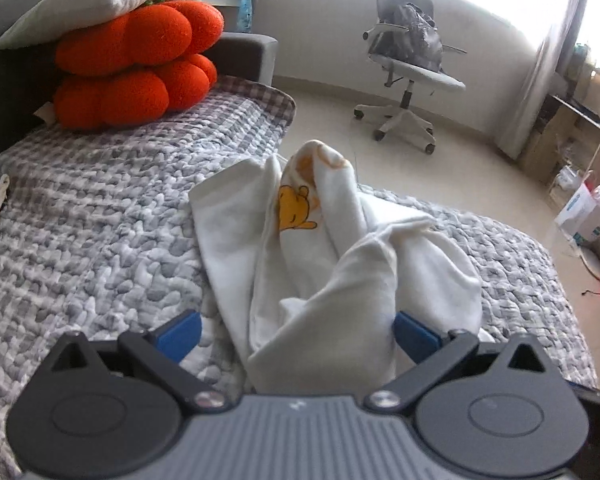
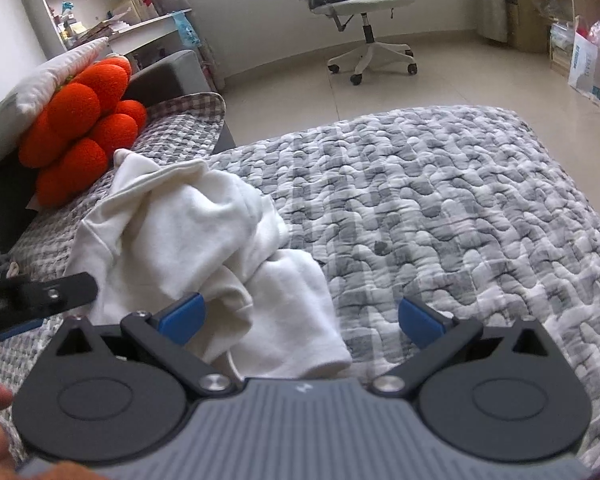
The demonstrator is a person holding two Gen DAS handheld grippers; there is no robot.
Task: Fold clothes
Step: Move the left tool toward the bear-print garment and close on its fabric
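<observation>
At frame centre the white garment (image 1: 300, 248) lies crumpled on the bed (image 1: 100, 220), both the left tongs (image 1: 298, 330) and right tongs (image 2: 300, 320) wide and empty, so spreading it flat looks due.

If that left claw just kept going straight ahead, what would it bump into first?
Most likely the crumpled white garment: its cloth already lies bunched between the open fingers of the left gripper, on the grey quilt. Exact depth is unclear.

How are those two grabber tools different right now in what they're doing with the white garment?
The left gripper has the bunched white garment rising up between its jaws; the right gripper has only a lower edge of it there, beside bare quilt. The left view shows a yellow bear print; the right shows plain white. Both have blue-padded jaws spread open.
</observation>
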